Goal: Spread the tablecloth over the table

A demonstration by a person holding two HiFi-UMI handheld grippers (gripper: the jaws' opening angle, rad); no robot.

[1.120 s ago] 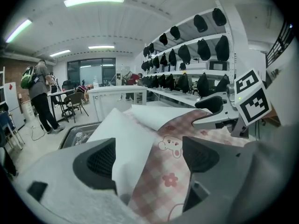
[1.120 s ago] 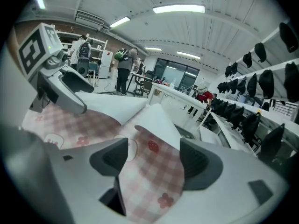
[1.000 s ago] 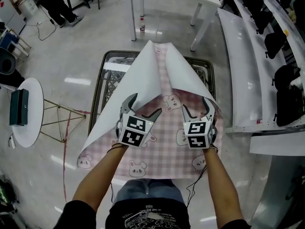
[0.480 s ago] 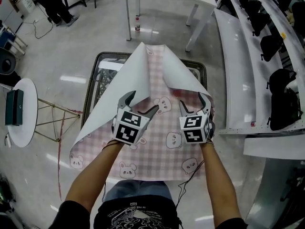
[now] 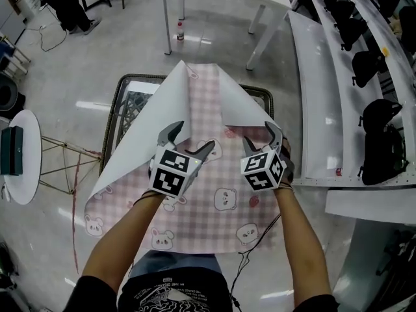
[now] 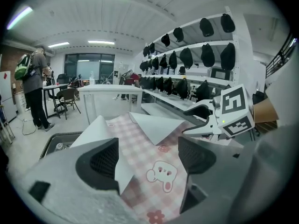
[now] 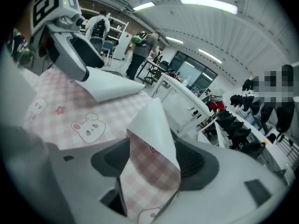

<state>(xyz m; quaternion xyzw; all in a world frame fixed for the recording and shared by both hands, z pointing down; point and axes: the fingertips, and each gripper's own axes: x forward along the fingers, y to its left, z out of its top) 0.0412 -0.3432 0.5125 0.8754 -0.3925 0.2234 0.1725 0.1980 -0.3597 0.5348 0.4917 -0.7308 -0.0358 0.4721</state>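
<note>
We show L gripper [image 5: 190,137] & R gripper [image 5: 259,138]: jaws apart, both just been closing. The tablecloth [image 5: 207,96] lies beneath them; a folded-back edge stands btw. R jaws, and a white flap sits just inside L's left-side jaw.

No words or numbers are readable. The white print on the person's black shirt [image 5: 174,296] is too small to read.
</note>
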